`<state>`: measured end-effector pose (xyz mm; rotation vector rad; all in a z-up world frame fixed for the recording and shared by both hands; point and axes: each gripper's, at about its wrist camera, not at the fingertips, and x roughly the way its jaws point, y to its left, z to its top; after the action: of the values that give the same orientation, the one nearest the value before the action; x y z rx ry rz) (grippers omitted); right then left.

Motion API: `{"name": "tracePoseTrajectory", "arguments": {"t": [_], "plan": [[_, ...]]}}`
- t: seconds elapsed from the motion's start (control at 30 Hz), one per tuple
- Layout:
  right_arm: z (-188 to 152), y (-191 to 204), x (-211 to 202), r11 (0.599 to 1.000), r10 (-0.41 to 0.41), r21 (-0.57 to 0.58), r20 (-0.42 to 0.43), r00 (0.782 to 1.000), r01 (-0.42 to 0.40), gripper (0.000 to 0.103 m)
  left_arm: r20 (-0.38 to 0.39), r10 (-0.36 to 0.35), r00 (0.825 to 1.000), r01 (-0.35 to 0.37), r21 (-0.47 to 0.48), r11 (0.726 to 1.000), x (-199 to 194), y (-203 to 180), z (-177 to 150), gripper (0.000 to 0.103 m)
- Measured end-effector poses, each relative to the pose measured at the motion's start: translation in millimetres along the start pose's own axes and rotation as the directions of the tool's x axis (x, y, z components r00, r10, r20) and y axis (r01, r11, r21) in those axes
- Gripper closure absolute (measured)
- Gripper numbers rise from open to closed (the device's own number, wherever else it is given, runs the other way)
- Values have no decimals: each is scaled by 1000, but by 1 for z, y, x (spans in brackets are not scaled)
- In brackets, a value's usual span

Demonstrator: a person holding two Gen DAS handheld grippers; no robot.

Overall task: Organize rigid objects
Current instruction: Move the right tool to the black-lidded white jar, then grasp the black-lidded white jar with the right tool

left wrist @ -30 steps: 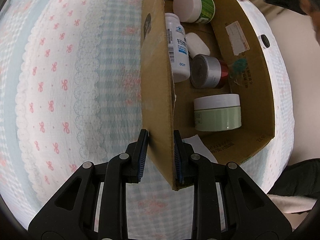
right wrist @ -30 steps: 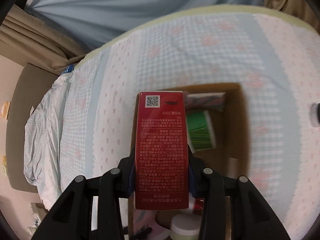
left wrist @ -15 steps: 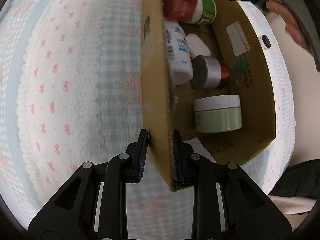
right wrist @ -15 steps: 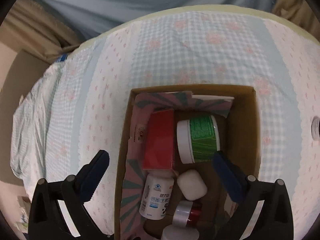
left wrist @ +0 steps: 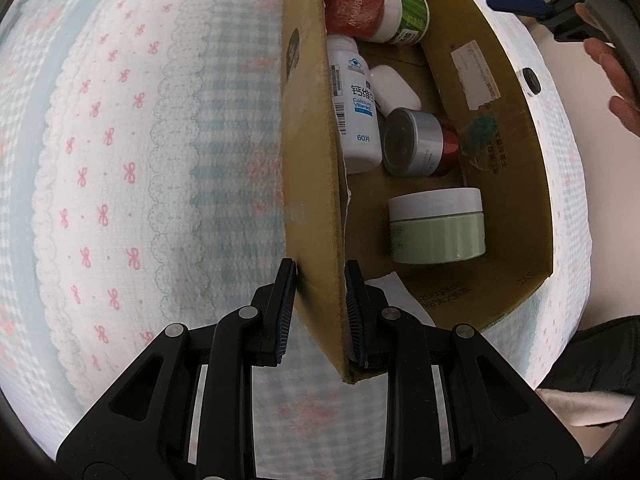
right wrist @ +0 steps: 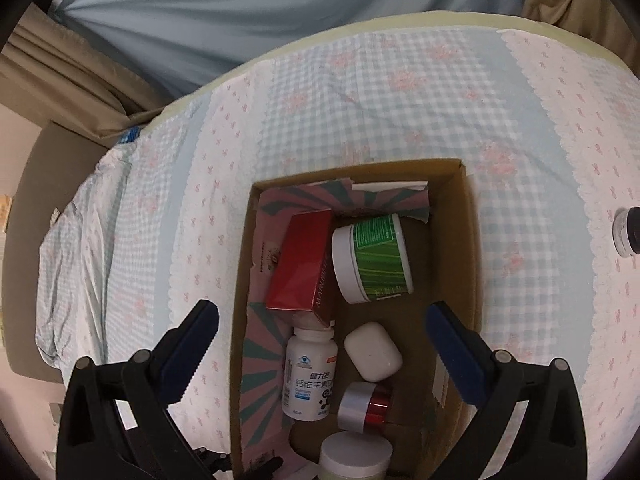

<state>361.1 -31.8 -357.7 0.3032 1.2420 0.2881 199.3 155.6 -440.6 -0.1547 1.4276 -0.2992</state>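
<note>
Only the right-wrist view shows a black-capped jar outside the cardboard box.

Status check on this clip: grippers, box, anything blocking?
Left gripper clamped on cardboard box wall. Right gripper open, empty, above box. Red carton inside, leaning on white bottle. One small jar out on bedsheet; nothing blocking.

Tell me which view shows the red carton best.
The right wrist view: the red carton lies unobstructed in the cardboard box, top and side visible. The left wrist view shows only one end, behind the box wall.
</note>
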Motion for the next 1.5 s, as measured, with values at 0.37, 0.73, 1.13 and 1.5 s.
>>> {"name": "tracePoseTrajectory", "arguments": {"t": [0.37,0.73,1.13,1.5], "plan": [[-3,-5,-73,1000,10,26,78,997,-12,0,-5,5,1000,-5,10,1000,1,-1,1,81],[-14,-95,-170,984,-113,159,232,966,77,0,-2,11,1000,-11,9,1000,4,-5,0,81],[-27,-237,-135,943,-280,252,248,927,217,0,15,26,1000,-26,-33,999,7,-2,-5,81],[-20,-310,-53,939,-319,238,322,891,251,6,20,24,1000,-23,-30,999,10,-2,-7,81]]}}
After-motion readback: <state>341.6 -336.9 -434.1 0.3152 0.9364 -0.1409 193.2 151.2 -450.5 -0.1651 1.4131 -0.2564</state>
